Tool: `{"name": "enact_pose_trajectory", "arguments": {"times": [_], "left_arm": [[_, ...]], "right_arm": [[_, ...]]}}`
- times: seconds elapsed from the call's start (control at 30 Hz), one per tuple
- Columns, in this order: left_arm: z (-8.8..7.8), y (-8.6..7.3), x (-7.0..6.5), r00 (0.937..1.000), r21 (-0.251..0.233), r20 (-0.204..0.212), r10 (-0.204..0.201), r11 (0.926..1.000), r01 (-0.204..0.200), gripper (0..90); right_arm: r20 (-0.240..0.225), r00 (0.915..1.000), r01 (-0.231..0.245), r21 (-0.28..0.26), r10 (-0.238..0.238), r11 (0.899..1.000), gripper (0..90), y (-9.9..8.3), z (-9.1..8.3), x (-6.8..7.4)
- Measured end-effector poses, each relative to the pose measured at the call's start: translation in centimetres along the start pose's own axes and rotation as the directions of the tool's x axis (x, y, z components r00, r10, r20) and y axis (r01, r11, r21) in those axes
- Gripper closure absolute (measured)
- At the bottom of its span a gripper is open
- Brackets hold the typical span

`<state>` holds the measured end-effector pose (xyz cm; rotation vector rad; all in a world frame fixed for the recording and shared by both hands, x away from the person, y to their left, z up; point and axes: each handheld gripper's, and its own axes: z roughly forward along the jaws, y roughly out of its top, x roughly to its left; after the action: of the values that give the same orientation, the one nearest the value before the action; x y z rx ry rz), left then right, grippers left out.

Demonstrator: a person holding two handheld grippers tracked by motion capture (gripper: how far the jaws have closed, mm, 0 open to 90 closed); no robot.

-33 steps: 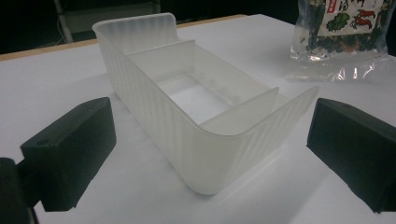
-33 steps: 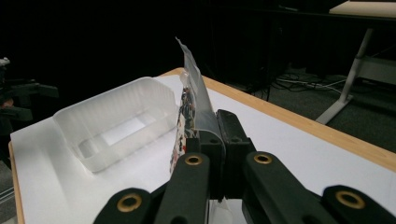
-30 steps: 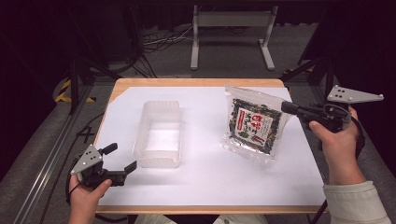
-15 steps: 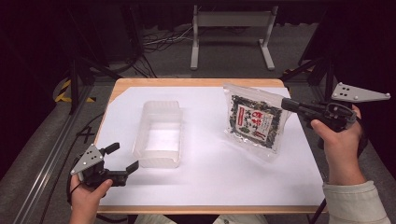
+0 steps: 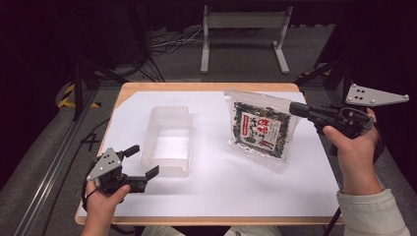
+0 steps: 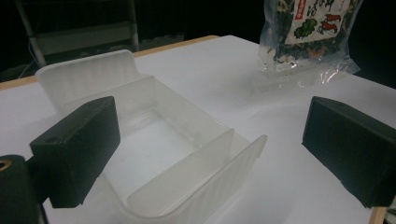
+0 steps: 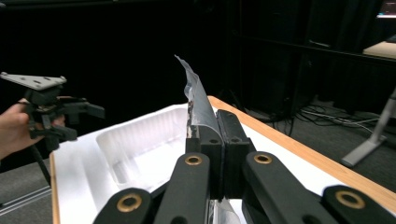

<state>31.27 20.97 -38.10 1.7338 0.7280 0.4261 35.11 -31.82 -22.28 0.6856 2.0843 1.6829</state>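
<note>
Since a second ago the bag (image 5: 260,129) has come up off the sheet: it was lying nearly flat then, now it hangs tilted with its lower end just above the paper, and the left hand has drifted a little toward the tray.

Right gripper (image 5: 296,108) first: jaws clamped tight on the bag's right edge, pinching the clear plastic seam. In the right gripper view you can see the film (image 7: 198,105) sticking up out of the two pressed-together pads like a little sail. From there the bag spreads toward 9 o'clock in the high view, dark seaweed-looking contents with a white and red label, sitting over the right half of the table at about 2 o'clock from centre. The hand (image 5: 355,150) behind it comes in from 5 o'clock, pale sleeve showing.

Left gripper (image 5: 142,161): jaws spread wide, nothing between them. It hovers at about 7 o'clock on the table, just off the near left corner of the tray (image 5: 167,140). In the left gripper view the two black pads (image 6: 77,147) frame the tray's near end, with the bag (image 6: 310,35) hanging off at 1 o'clock.

Tray is a clear plastic box, empty, sitting left of centre on the white sheet (image 5: 221,187) that covers most of the wooden table (image 5: 206,87). Tray and bag are well apart.
</note>
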Motion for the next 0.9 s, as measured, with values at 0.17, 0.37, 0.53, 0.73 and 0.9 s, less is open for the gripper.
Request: {"name": "enact_pose_trajectory", "arguments": {"times": [0.17, 0.37, 0.53, 0.73, 0.9], "left_arm": [[1.2, 0.9, -0.5, 0.9997, 0.013, 0.024, 0.000, 0.9999, 0.000, 4.4], [3.0, 2.1, -1.4, 0.9982, 0.007, 0.059, 0.005, 1.0000, -0.005, 3.8], [4.3, 3.3, -2.2, 0.9951, -0.006, 0.095, 0.026, 0.9996, -0.026, 3.4], [6.1, 4.5, -3.1, 0.9883, -0.038, 0.148, 0.036, 0.9988, -0.031, 3.1], [7.9, 5.8, -3.9, 0.9815, -0.042, 0.185, 0.048, 0.9983, -0.041, 2.9]], "right_arm": [[-0.021, 0.9997, 0.010, -0.003, -0.010, 1.000, 90.0, 0.3, 0.5, 0.5], [-0.065, 0.9977, 0.020, -0.018, -0.021, 1.000, 90.0, 1.0, 1.2, 1.3], [-0.092, 0.9953, 0.026, -0.030, -0.029, 0.999, 90.0, 1.4, 1.6, 1.8], [-0.108, 0.9934, 0.036, -0.030, -0.039, 0.999, 90.0, 1.7, 2.0, 2.2], [-0.124, 0.9915, 0.037, -0.035, -0.041, 0.999, 90.0, 1.8, 2.2, 2.5]]}}
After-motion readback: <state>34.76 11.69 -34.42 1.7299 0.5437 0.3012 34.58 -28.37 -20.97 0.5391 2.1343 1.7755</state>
